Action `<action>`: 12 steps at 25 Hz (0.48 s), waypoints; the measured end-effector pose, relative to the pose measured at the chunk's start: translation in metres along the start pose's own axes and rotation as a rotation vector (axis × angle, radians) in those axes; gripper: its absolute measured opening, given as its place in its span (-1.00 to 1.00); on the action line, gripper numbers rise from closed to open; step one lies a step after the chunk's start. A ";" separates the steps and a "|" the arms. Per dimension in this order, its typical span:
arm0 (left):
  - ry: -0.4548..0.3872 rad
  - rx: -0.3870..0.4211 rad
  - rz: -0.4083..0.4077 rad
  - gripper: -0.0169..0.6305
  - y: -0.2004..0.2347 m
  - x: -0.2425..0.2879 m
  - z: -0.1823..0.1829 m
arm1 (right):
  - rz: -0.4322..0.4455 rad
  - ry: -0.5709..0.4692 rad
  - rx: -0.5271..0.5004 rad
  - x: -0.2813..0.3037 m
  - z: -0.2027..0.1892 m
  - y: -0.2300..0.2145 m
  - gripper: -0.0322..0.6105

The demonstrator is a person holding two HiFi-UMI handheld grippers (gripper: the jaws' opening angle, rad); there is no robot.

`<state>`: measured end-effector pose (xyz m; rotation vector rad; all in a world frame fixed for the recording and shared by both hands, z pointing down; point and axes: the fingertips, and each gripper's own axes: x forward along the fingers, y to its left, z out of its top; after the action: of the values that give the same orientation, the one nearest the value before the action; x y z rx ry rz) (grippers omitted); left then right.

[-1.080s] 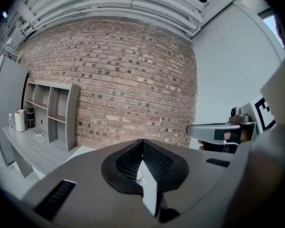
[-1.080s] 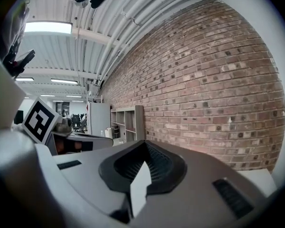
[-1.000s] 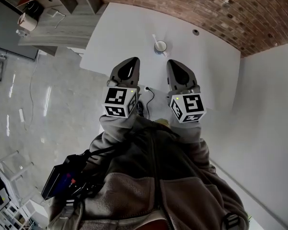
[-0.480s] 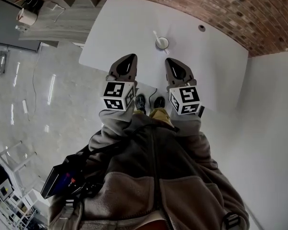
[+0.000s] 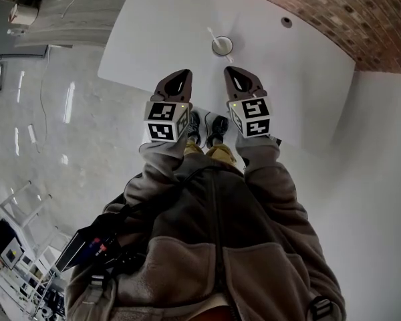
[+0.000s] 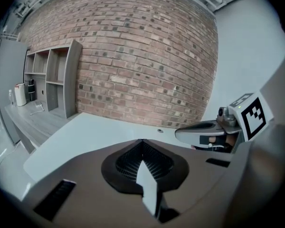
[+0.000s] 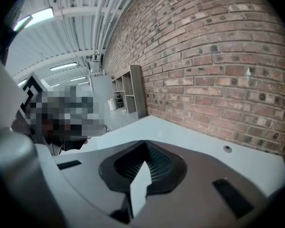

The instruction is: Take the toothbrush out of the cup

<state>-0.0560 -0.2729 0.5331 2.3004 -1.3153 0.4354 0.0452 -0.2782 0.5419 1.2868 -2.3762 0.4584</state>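
White cup (image 5: pixel 222 46) holding toothbrush (image 5: pixel 212 35), left tongs (image 5: pixel 183 75) and right tongs (image 5: pixel 230 71) apparently closed, empty.

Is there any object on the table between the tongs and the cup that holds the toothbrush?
Nothing visible does. Only bare white table lies between the left tongs, the right tongs and the cup. The toothbrush sticks out of the cup with nothing over it.

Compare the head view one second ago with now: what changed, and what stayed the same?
The left gripper and right gripper have drawn slightly closer together. The person's shoes have come into view between them, at the table's near edge. Nothing was taken hold of: both grippers stay shut and empty. The toothbrush still stands in the cup.
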 end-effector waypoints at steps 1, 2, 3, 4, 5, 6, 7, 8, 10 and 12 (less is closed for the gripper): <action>0.012 -0.006 -0.001 -0.93 0.003 0.005 -0.005 | 0.005 0.010 0.004 0.008 -0.004 -0.002 -0.90; 0.022 -0.013 -0.002 -0.93 0.004 0.009 -0.009 | 0.009 0.018 0.008 0.013 -0.008 -0.003 -0.90; 0.031 -0.019 -0.002 -0.93 0.004 0.011 -0.013 | 0.012 0.026 0.009 0.016 -0.010 -0.003 -0.90; 0.038 -0.025 -0.003 -0.93 0.003 0.012 -0.015 | 0.014 0.034 0.010 0.017 -0.012 -0.004 -0.90; 0.045 -0.031 -0.004 -0.93 0.002 0.012 -0.018 | 0.016 0.042 0.010 0.018 -0.014 -0.004 -0.90; 0.052 -0.037 -0.005 -0.93 0.002 0.013 -0.019 | 0.019 0.051 0.010 0.020 -0.015 -0.006 -0.90; 0.058 -0.045 -0.006 -0.93 0.001 0.015 -0.020 | 0.022 0.060 0.010 0.022 -0.017 -0.007 -0.90; 0.064 -0.053 -0.007 -0.93 0.001 0.017 -0.021 | 0.025 0.070 0.010 0.025 -0.018 -0.009 -0.90; 0.077 -0.066 -0.007 -0.93 0.004 0.023 -0.024 | 0.031 0.090 0.009 0.034 -0.023 -0.014 -0.90; 0.088 -0.067 -0.004 -0.93 0.010 0.030 -0.030 | 0.035 0.108 0.005 0.050 -0.031 -0.020 -0.90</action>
<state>-0.0512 -0.2835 0.5750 2.2034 -1.2636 0.4780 0.0432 -0.3104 0.5947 1.1933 -2.3129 0.5310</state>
